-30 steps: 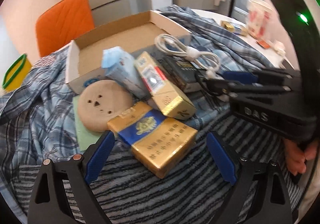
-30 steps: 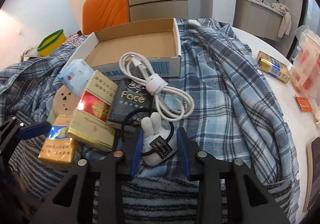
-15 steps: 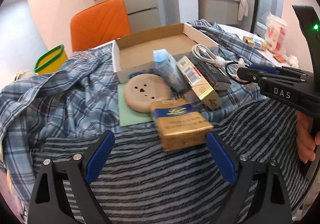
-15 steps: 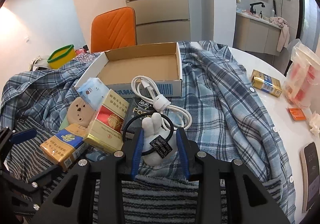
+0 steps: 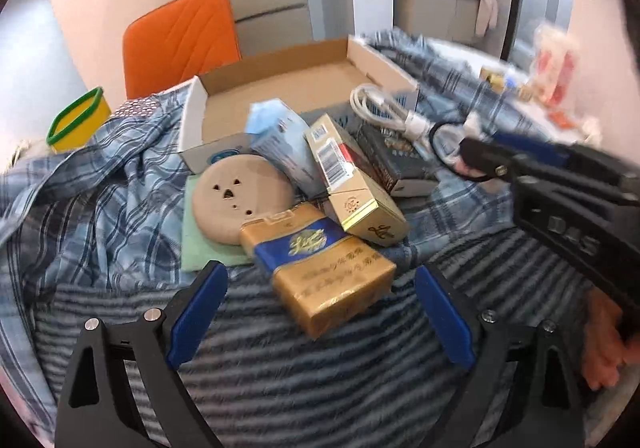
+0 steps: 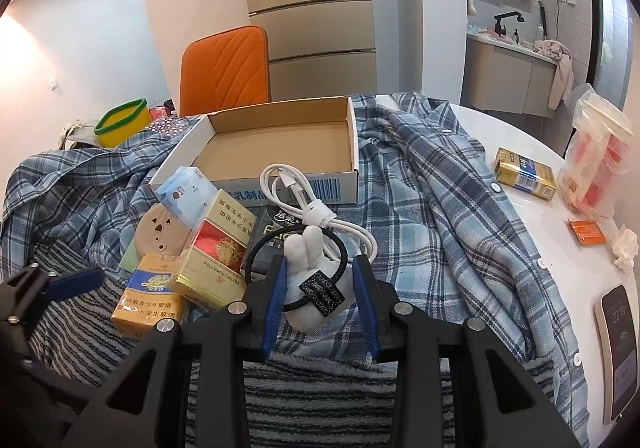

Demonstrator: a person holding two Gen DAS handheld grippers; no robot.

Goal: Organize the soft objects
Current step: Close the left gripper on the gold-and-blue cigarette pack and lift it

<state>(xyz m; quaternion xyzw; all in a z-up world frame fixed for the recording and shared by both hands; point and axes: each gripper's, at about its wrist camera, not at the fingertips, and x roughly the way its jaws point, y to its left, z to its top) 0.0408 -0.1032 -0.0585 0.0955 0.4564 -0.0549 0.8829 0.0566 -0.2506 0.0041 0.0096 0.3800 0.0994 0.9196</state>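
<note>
Your right tool pinches one plush rabbit hair tie; left tool gapes empty; three cigarette packs at 10 o'clock, one empty box at 12.

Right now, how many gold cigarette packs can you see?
3: blue-banded pack beside the left gripper, red-panelled pack leaning on it, third pack on the bare white table. Others may be hidden.

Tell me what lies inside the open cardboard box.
Nothing shows inside the cardboard box: the right wrist view gives only its bare brown floor. The strip just behind its near wall is hidden by that wall. The white cable lies outside, against the front.
</note>
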